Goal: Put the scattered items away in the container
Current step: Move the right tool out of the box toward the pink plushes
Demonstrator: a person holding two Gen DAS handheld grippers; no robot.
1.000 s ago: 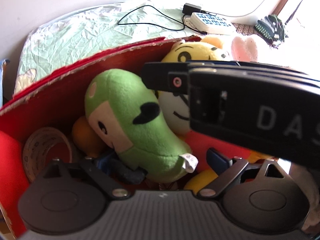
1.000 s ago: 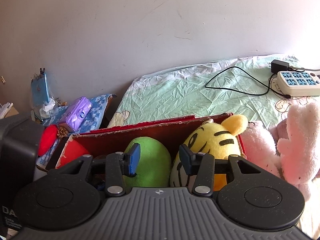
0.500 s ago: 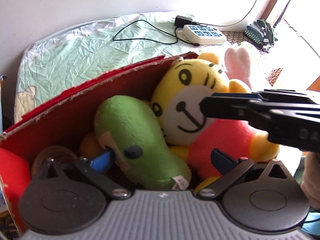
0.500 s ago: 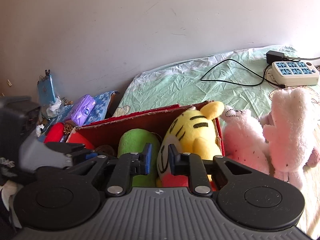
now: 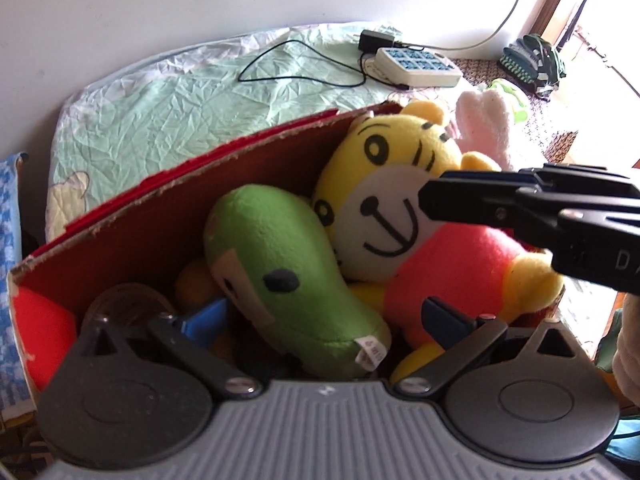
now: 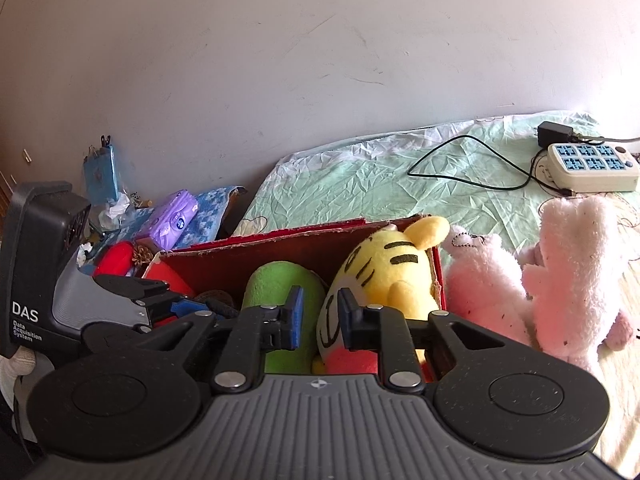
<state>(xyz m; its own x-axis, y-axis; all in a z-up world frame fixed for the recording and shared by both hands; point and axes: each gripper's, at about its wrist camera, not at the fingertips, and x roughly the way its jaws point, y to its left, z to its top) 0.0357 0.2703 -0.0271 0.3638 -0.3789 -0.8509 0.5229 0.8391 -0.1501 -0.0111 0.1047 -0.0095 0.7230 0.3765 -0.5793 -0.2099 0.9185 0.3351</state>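
A red cardboard box [image 5: 168, 216] [image 6: 280, 248] holds a green plush [image 5: 288, 276] [image 6: 276, 288], a yellow tiger plush [image 5: 404, 216] [image 6: 392, 272], a tape roll [image 5: 124, 304] and a red item [image 5: 40, 328]. My left gripper [image 5: 324, 318] is open over the box, its fingers on either side of the green plush. My right gripper [image 6: 319, 316] hovers at the box's near edge with its jaws a narrow gap apart and nothing between them. It also shows in the left wrist view [image 5: 520, 208]. Pink plush toys [image 6: 540, 280] lie on the bed right of the box.
A white power strip [image 6: 592, 166] with a black cable [image 6: 460, 168] lies on the green sheet [image 6: 360, 184] behind the box. A purple tissue pack [image 6: 172, 220] and clutter sit to the left by the wall. A striped dark item [image 5: 532, 60] lies at far right.
My right gripper has narrowed its jaws and drawn back to the right off the tiger plush. My left gripper has risen and pulled back, so more of the box shows.
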